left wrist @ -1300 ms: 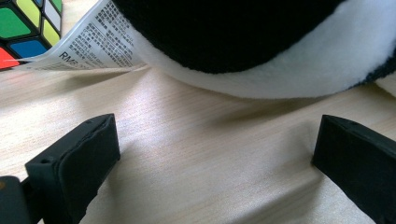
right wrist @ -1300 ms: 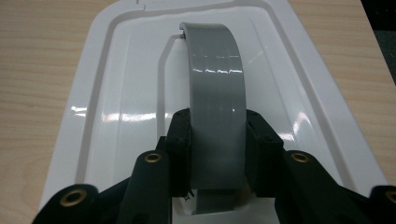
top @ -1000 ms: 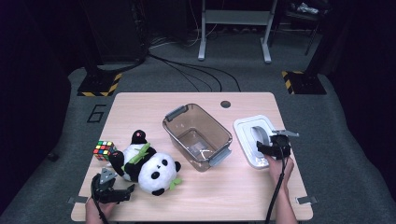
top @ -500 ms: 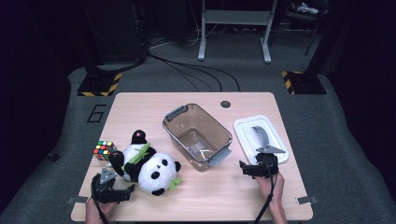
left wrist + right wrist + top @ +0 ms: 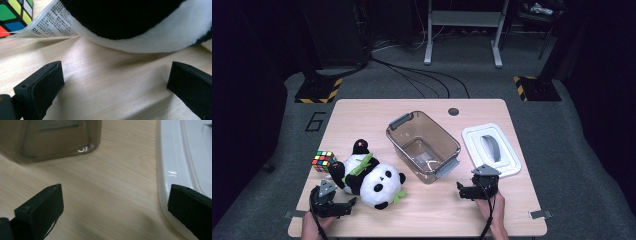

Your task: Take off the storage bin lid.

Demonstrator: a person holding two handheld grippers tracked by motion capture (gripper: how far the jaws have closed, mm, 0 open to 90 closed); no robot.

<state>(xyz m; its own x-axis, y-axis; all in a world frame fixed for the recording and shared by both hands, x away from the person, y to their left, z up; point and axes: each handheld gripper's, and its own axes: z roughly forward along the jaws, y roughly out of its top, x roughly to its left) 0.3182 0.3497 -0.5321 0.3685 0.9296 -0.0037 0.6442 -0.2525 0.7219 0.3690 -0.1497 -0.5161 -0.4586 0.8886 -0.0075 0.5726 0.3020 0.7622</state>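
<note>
A panda plush (image 5: 371, 176) lies on the wooden table (image 5: 362, 115), with a colourful puzzle cube (image 5: 323, 161) just left of it. My left gripper (image 5: 349, 204) rests on the table in front of the panda, open, with bare wood between its jaws. In the left gripper view the plush (image 5: 140, 27), its printed tag (image 5: 50, 22) and the cube (image 5: 12, 15) lie just beyond the jaws. A clear brown bin (image 5: 423, 146) stands mid-table, and its white lid (image 5: 491, 149) lies flat to the right. My right gripper (image 5: 462, 192) is low in front of both; its jaws have just been opening and hold nothing.
In the right gripper view the bin's corner (image 5: 50, 137) is at the upper left and the lid's rim (image 5: 175, 165) at the right, wood between them. The table's front edge lies just behind both hands. Dark floor, cables and a stand surround the table.
My right gripper has come off the white lid, moving toward the person and to the left, down near the tabletop. The lid stays where it was. The left gripper has kept still.
</note>
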